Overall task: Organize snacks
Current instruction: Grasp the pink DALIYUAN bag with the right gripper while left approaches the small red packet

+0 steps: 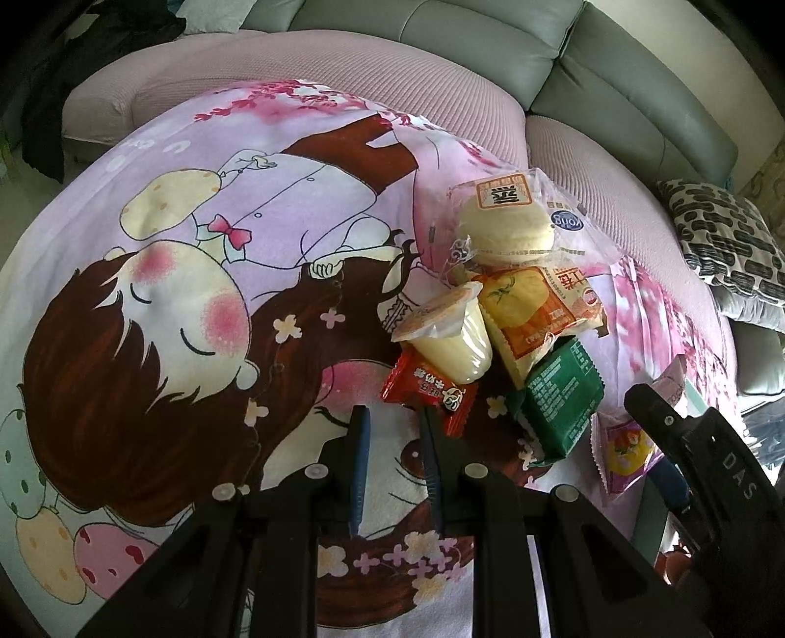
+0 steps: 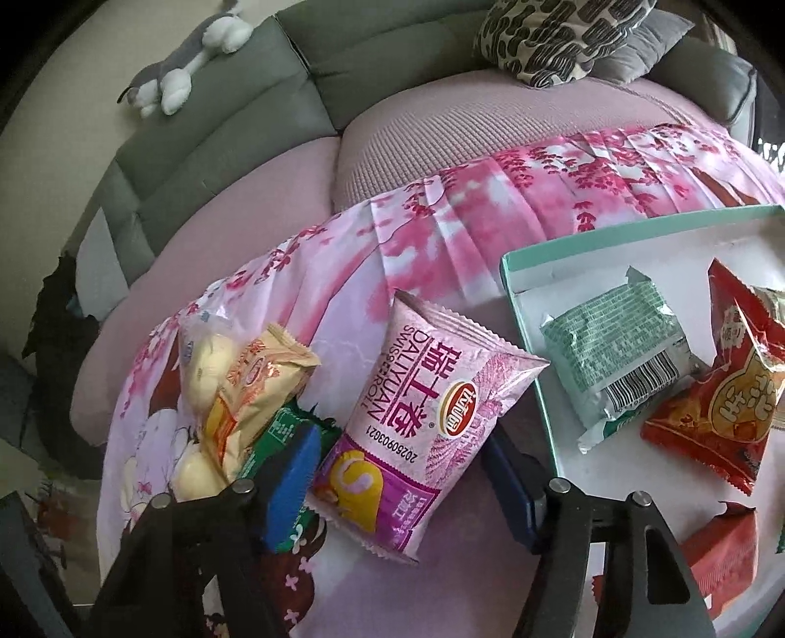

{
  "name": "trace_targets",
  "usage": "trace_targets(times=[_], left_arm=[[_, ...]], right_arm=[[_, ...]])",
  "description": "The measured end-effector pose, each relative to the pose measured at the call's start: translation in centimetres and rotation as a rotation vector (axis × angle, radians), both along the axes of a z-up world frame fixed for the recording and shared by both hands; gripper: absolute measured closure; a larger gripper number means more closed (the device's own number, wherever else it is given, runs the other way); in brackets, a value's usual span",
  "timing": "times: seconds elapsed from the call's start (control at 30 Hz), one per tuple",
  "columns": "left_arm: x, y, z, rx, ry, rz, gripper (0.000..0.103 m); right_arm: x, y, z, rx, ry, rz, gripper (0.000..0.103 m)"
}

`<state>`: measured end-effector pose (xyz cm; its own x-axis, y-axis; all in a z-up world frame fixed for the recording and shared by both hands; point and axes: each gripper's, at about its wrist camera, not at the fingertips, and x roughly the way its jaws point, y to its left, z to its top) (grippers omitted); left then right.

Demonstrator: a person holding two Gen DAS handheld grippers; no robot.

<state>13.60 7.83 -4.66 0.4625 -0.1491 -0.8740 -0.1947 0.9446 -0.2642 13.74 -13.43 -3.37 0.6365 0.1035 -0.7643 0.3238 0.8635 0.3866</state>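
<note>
A pink Swiss-roll packet [image 2: 417, 417] lies flat on the cartoon-print cloth [image 1: 196, 275], between the blue pads of my right gripper [image 2: 397, 441]. The pads stand on either side of it without squeezing it. To its left a pile holds a bun in a clear bag [image 1: 510, 221], an orange packet [image 1: 530, 304], a jelly cup [image 1: 451, 333], a red packet [image 1: 431, 392] and a green packet [image 1: 559, 397]. My left gripper [image 1: 395, 417] hovers just short of the red packet, shut and holding nothing. A white tray with a teal rim [image 2: 510, 275] holds a green packet [image 2: 623, 353] and red packets [image 2: 726, 402].
The cloth covers a pink ribbed cushion [image 2: 466, 127] in front of a grey sofa [image 1: 441, 34]. A black-and-white patterned pillow [image 2: 554, 34] sits at the back right. A plush cat [image 2: 186, 64] lies on the sofa back. Dark clothing [image 1: 64, 73] hangs at the far left.
</note>
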Motion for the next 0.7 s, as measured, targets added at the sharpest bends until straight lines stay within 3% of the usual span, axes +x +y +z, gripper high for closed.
trace_targets(times=[0.13, 0.3, 0.43, 0.5, 0.7], left_arm=[[0.1, -0.3, 0.0, 0.011, 0.004, -0.001, 0.082], [0.2, -0.5, 0.0, 0.021, 0.008, -0.002, 0.082], [0.1, -0.5, 0.1, 0.024, 0.004, 0.000, 0.083], [0.1, -0.5, 0.2, 0.027, 0.001, 0.001, 0.092], [-0.2, -0.8, 0.8, 0.015, -0.015, -0.011, 0.093]], right_arm=[[0.5, 0.4, -0.1, -0.045, 0.013, -0.005, 0.033], [0.5, 0.6, -0.2, -0.084, 0.024, -0.003, 0.056], [0.3, 0.1, -0.2, -0.048, 0.025, 0.000, 0.060], [0.0, -0.2, -0.1, -0.036, 0.028, 0.002, 0.060], [-1.3, -0.9, 1.0, -0.016, 0.008, 0.002, 0.061]])
